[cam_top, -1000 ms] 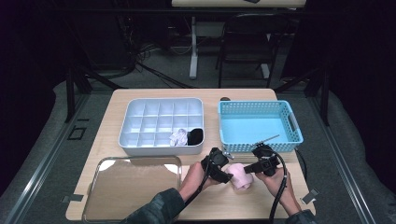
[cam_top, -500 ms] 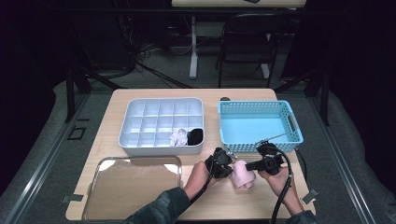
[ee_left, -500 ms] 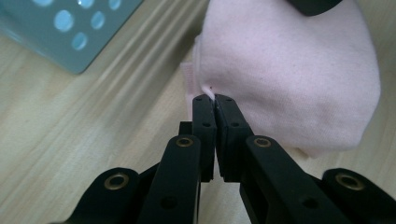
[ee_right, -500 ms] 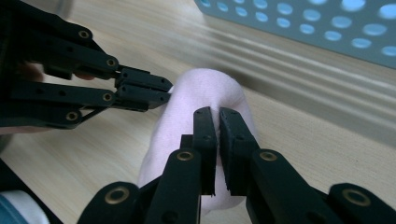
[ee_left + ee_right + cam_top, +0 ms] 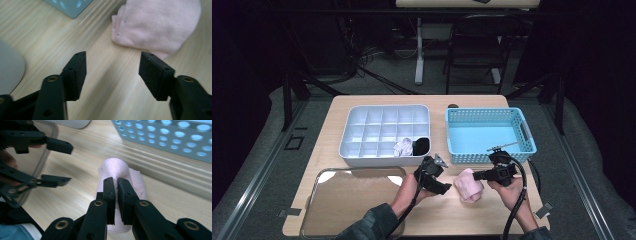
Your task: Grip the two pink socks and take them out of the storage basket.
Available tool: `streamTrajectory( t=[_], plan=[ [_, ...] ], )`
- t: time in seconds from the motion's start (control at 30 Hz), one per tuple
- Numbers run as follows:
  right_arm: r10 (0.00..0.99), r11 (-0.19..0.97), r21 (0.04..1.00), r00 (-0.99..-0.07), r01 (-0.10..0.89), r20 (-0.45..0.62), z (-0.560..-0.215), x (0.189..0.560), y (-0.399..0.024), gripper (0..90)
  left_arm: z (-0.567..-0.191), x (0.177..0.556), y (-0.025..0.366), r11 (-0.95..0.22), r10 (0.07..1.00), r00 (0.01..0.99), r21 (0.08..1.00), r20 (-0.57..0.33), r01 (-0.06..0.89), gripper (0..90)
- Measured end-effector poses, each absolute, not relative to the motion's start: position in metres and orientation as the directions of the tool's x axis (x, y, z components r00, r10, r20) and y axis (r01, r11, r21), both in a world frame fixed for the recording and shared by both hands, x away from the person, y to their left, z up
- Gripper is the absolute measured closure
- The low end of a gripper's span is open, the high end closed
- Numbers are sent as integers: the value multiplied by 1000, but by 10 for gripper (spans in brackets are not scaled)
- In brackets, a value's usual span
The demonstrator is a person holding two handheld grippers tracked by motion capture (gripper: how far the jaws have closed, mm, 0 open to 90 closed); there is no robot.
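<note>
Fingers of the right gripper (image 5: 116,185) are pinched together on a fold of the pink cloth (image 5: 469,184), which lies on the table (image 5: 337,107) between both grippers. Just beside it, the left gripper (image 5: 112,62) has just been opening, nothing between its jaws. Beyond sits the blue basket (image 5: 526,131).
</note>
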State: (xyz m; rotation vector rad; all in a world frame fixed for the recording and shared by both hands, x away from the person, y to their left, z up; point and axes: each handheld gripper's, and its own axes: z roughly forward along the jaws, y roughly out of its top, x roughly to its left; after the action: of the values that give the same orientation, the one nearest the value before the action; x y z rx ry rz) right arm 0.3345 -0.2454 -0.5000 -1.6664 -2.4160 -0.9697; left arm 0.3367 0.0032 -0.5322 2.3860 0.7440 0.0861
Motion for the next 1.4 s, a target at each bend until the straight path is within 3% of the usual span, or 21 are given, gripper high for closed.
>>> streamTrajectory(
  t=[0.17, 0.33, 0.47, 0.57, 0.7, 0.83, 1.0, 1.13, 1.27, 1.4],
  plan=[
    [819, 244, 462, -436, 853, 372, -499, 335, -233, 839, -529, 323, 31, -604, 550, 823, 613, -142, 510, 291],
    [811, 264, 438, -443, 859, 382, -509, 333, -212, 808, -527, 311, 39, -608, 552, 825, 617, -124, 500, 263],
    [738, 365, 417, -532, 832, 415, -517, 332, -194, 764, -528, 309, 41, -607, 551, 824, 614, -133, 504, 251],
    [728, 358, 448, -545, 819, 415, -515, 331, -192, 740, -531, 307, 39, -608, 555, 822, 613, -127, 505, 250],
    [798, 331, 485, -515, 809, 315, -505, 332, -209, 695, -534, 304, 32, -618, 543, 830, 610, -126, 496, 250],
    [850, 290, 450, -444, 845, 284, -514, 340, -229, 608, -533, 299, 13, -633, 518, 849, 622, -100, 460, 255],
    [869, 331, 347, -426, 878, 250, -530, 347, -227, 515, -532, 291, -13, -666, 468, 883, 646, -30, 375, 287],
    [882, 339, 303, -413, 891, 226, -537, 349, -223, 520, -539, 290, -31, -706, 443, 896, 627, 27, 330, 306],
    [893, 347, 279, -406, 895, 193, -542, 348, -221, 584, -552, 290, -43, -759, 443, 891, 573, 105, 310, 398],
    [900, 357, 285, -409, 890, 152, -543, 346, -218, 675, -563, 292, -37, -768, 442, 894, 550, 81, 330, 568]
  ],
)
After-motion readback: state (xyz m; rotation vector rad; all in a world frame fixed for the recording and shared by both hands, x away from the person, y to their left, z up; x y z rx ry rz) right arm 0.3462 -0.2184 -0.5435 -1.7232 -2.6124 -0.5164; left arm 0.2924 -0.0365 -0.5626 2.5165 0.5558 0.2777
